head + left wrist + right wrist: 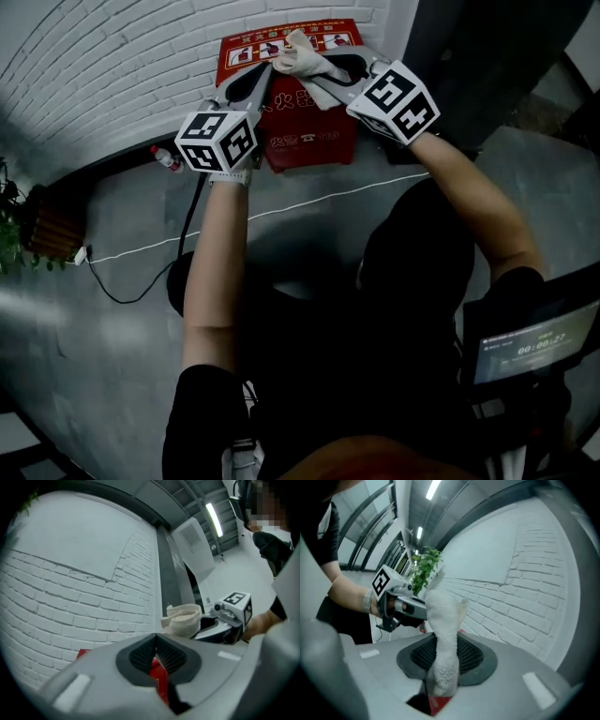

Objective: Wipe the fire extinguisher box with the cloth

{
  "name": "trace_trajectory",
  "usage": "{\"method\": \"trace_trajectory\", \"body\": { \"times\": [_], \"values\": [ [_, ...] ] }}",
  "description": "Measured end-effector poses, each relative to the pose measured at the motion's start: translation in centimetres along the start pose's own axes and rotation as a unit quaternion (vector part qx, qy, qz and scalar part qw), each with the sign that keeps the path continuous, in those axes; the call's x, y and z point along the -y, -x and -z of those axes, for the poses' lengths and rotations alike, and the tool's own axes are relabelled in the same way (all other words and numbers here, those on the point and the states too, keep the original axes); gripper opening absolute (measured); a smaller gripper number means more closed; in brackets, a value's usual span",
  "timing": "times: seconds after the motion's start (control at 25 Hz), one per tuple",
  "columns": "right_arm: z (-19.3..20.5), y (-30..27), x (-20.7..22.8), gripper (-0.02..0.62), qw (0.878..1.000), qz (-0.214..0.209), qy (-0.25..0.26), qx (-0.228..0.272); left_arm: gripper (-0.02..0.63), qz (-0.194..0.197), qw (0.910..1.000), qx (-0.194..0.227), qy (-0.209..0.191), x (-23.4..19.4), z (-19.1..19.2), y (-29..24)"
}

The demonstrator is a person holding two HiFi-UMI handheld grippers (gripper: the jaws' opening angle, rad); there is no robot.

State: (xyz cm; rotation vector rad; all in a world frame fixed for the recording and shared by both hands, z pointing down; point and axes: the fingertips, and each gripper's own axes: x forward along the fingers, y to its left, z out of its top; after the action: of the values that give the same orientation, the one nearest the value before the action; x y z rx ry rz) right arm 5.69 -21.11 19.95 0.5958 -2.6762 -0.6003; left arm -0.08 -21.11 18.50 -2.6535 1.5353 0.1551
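head view: right gripper (322, 67) pinches the cloth (298, 52) over the box (309, 141); left gripper (266, 73) closed.

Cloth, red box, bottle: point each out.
cloth (443, 634), right gripper view, middle of the bunched strip.
box (314, 141), head view, red front face.
bottle (169, 158), head view, clear body.

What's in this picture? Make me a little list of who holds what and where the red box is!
box: red fire extinguisher box, standing at the foot of the white brick wall
cloth: white cloth, above the top of the box
right gripper: jaws shut on the cloth
left gripper: jaws together, nothing in them, beside the cloth
nearby: bottle on the floor, left of the box
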Motion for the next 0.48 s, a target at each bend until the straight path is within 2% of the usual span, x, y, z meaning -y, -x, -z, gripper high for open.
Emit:
{"method": "trace_trajectory", "body": {
  "times": [0.12,0.24,0.32,0.4,0.48],
  "values": [
    [0.4,0.5,-0.5,0.112,0.994,0.005,-0.095,0.052,0.003,0.008,1.0,-0.003,-0.003,0.5,0.9,0.9],
    [1.3,1.3,-1.1,0.112,0.982,0.013,-0.17,0.081,0.003,0.038,0.9991,0.001,-0.019,2.0,2.3,2.8],
    [2.1,1.8,-1.9,0.112,0.977,0.02,-0.196,0.088,0.003,0.042,0.999,0.013,-0.003,2.3,3.0,4.3],
    [2.9,2.3,-2.8,0.112,0.974,0.03,-0.2,0.098,0.003,0.053,0.998,0.03,0.02,2.7,2.7,4.6],
    [3.5,3.5,-3.8,0.112,0.972,0.043,-0.203,0.112,0.003,0.064,0.9976,0.026,0.01,4.0,3.1,4.9]
  ]
}}
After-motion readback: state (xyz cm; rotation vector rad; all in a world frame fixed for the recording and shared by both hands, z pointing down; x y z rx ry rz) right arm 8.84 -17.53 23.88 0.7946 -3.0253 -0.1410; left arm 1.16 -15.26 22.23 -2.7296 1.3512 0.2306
